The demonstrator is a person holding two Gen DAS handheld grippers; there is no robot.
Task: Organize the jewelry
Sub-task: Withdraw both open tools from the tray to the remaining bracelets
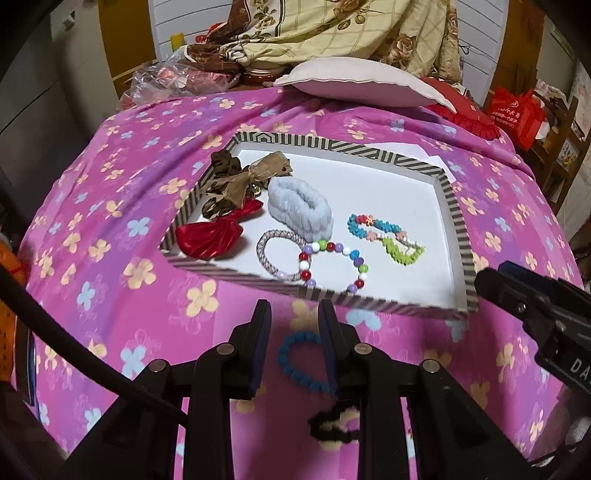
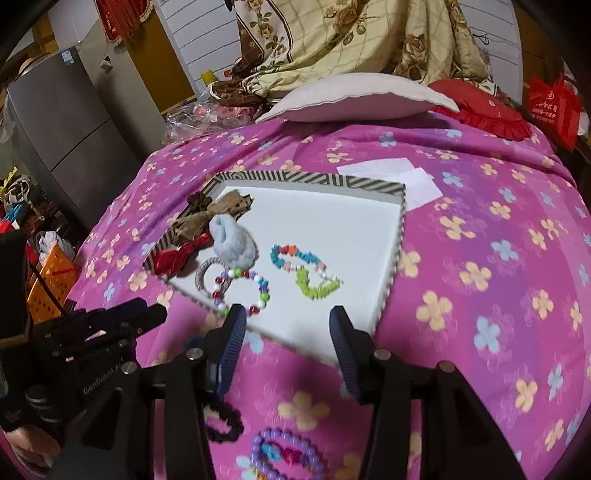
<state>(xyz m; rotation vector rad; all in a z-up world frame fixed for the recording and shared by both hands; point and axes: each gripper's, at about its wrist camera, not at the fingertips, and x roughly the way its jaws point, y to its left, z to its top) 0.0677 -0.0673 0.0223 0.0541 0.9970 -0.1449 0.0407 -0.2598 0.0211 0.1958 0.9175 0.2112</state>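
Observation:
A striped-rim tray (image 1: 458, 221) with a white floor lies on the pink flowered bedspread; it also shows in the right wrist view (image 2: 400, 221). In it are a brown bow (image 1: 236, 181), a red bow (image 1: 210, 236), a pale blue fluffy scrunchie (image 1: 299, 203), a grey hair tie (image 1: 269, 251), a multicolour bead bracelet (image 1: 332, 266) and a blue-green flower bracelet (image 1: 388, 236). My left gripper (image 1: 293, 314) is open, above a blue hair tie (image 1: 295, 360) on the bedspread. A black hair tie (image 1: 332, 424) lies nearer. My right gripper (image 2: 286, 321) is open and empty over the tray's near edge. A purple bead bracelet (image 2: 288, 458) lies below it.
A grey pillow (image 1: 358, 85), a red cushion (image 1: 469, 114) and a flowered quilt (image 1: 332, 29) lie at the bed's far end. White paper (image 2: 402, 175) lies behind the tray. A grey fridge (image 2: 74, 140) and orange crates (image 2: 51, 284) stand to the left.

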